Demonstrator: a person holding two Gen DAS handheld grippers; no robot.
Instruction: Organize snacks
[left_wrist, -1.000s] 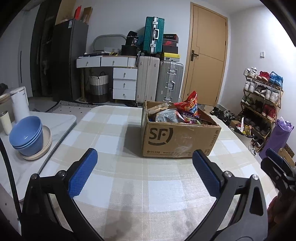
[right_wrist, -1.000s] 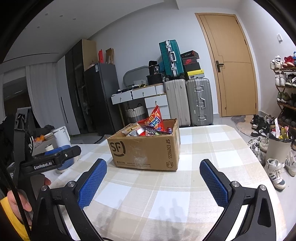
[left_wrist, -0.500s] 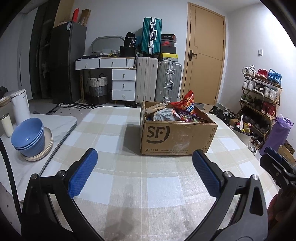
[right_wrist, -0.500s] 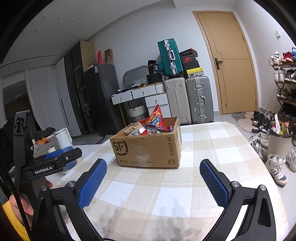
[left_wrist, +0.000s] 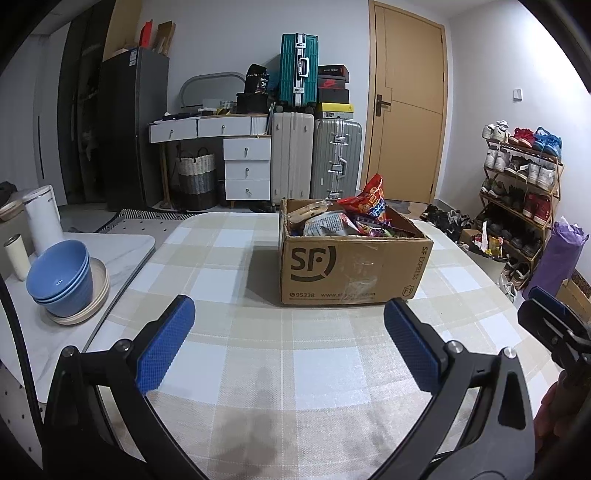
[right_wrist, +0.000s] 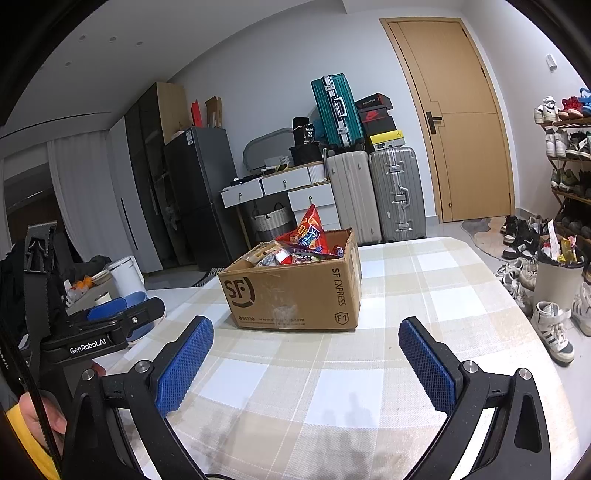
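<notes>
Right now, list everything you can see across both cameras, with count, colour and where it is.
cardboard box: one, brown, on the checked tablecloth, open
snack packets: several, mixed colours, heaped in the box; red bag sticks up
tablecloth: one, beige and white check, covering the table
bowls: a stack, blue, on a cream plate, side counter to the left
kettle: one, white, behind the bowls
suitcases: three, teal on top, cream and silver below, against the far wall
door: one, tan, shut
shoe rack: one, full of shoes, right wall
left gripper: blue pads, open, holding nothing
right gripper: blue pads, open, holding nothing
</notes>
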